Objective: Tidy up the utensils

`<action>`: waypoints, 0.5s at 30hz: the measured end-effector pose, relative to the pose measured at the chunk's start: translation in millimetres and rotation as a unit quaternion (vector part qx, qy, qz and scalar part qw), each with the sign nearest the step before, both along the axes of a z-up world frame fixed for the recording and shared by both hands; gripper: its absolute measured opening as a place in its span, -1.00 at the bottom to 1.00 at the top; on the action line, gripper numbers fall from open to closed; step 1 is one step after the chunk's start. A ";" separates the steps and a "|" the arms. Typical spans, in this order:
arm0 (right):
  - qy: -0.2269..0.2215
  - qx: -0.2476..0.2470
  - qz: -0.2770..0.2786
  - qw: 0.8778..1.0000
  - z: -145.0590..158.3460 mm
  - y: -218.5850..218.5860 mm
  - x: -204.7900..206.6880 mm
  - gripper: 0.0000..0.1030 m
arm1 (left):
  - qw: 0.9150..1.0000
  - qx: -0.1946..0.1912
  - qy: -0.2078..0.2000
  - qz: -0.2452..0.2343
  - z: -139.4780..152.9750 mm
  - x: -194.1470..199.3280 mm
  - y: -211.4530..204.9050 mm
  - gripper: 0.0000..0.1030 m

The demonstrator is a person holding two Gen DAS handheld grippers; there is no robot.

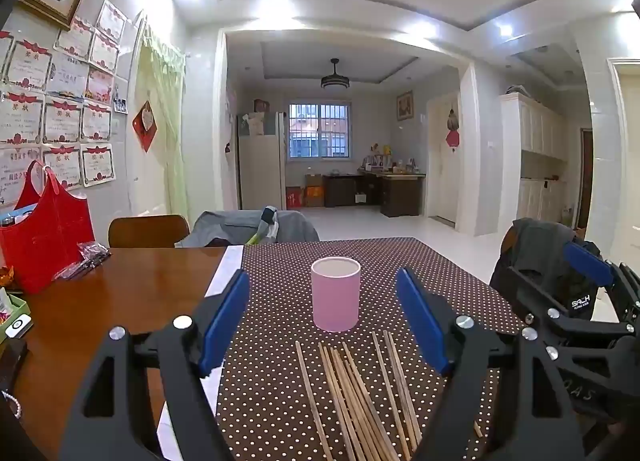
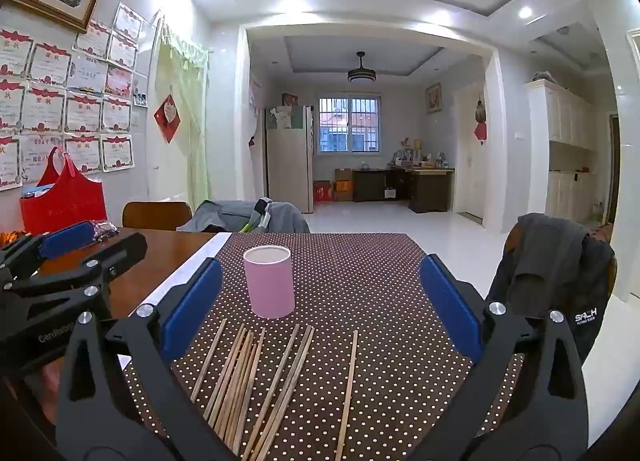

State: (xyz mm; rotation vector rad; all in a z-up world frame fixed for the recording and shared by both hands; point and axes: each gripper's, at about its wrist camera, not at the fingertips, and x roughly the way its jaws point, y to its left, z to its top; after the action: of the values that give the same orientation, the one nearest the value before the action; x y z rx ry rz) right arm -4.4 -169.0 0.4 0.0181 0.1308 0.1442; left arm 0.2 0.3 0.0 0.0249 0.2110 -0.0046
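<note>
A pink cylindrical cup (image 1: 335, 293) (image 2: 269, 281) stands upright on the brown polka-dot cloth (image 1: 440, 273) (image 2: 360, 273). Several wooden chopsticks (image 1: 356, 393) (image 2: 256, 377) lie loose on the cloth in front of it, pointing roughly toward the cup. My left gripper (image 1: 322, 319) hovers above the chopsticks, open, with nothing between its blue pads. My right gripper (image 2: 320, 305) is also open and empty, held over the chopsticks' right side. In the left wrist view the right gripper (image 1: 596, 293) shows at the right edge; in the right wrist view the left gripper (image 2: 64, 257) shows at the left.
The cloth covers the right part of a wooden table (image 1: 120, 301). A red bag (image 1: 48, 233) and small packets (image 1: 84, 257) sit at the table's left by the wall. Chairs with grey clothes (image 1: 248, 227) (image 2: 556, 269) stand at the far and right sides.
</note>
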 end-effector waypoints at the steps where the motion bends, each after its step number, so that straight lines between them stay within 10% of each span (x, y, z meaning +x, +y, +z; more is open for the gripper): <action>1: 0.000 0.000 0.000 1.000 0.4 0.0 -0.2 0.88 | 1.000 -0.001 -0.001 0.000 0.0 -0.1 0.0 0.45; 15: 0.014 -0.003 -0.002 1.000 -4.7 1.1 3.2 0.88 | 1.000 -0.002 0.002 -0.001 -3.0 -1.2 -1.8 0.45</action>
State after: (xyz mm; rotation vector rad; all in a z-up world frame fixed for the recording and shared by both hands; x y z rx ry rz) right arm -1.2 -167.9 -4.4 0.0147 0.1585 0.1395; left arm -0.9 -1.4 -2.9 0.0221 0.2158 -0.0072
